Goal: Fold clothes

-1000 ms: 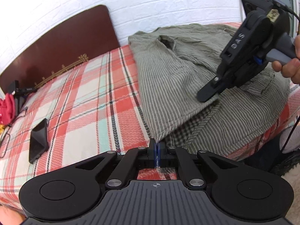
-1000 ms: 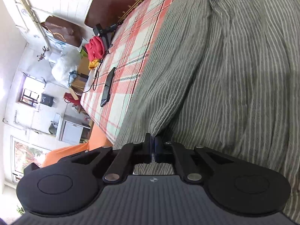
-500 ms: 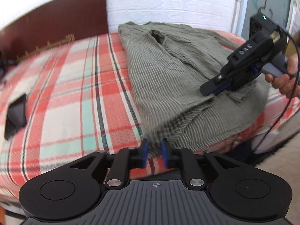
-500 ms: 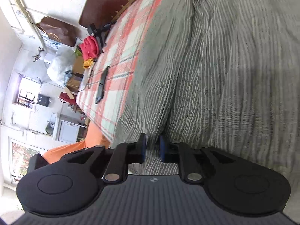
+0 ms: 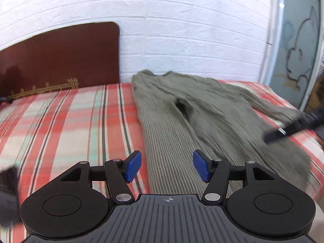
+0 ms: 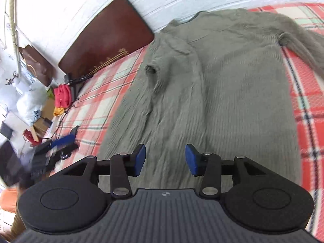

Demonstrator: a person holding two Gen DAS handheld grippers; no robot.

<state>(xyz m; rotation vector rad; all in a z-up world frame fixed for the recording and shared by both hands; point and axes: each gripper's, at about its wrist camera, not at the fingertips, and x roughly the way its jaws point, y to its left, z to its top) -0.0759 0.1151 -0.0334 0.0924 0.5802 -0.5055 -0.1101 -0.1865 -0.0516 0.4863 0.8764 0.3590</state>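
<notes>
A grey-green striped garment of ribbed cloth (image 5: 178, 121) is spread lengthwise on a bed covered with a red, white and teal checked sheet (image 5: 66, 117). Its neck end is laid near the white brick-pattern wall (image 5: 182, 32), and one sleeve (image 5: 267, 105) is stretched out toward the bed's right edge as seen from the left wrist view. A dark brown headboard with a gold ornament (image 5: 58, 58) is set against the wall beside the garment.

The left tool (image 5: 167, 167) is held above the garment's near edge; its blue pads (image 5: 132, 166) are seen parted and are opening further, with nothing gripped and only the cloth lying below the gap. The right tool (image 6: 165, 160) is likewise held over the middle of the garment, its blue pads (image 6: 139, 160) apart and opening, no cloth being pinched. In the left wrist view the right tool is glimpsed, blurred, at the right edge over the sleeve.

In the right wrist view the left tool is seen blurred at the left edge, with a flat black object (image 6: 74, 130) lying on the sheet behind it. A red cloth bundle (image 6: 62, 96) is seen past the bed's far side.
</notes>
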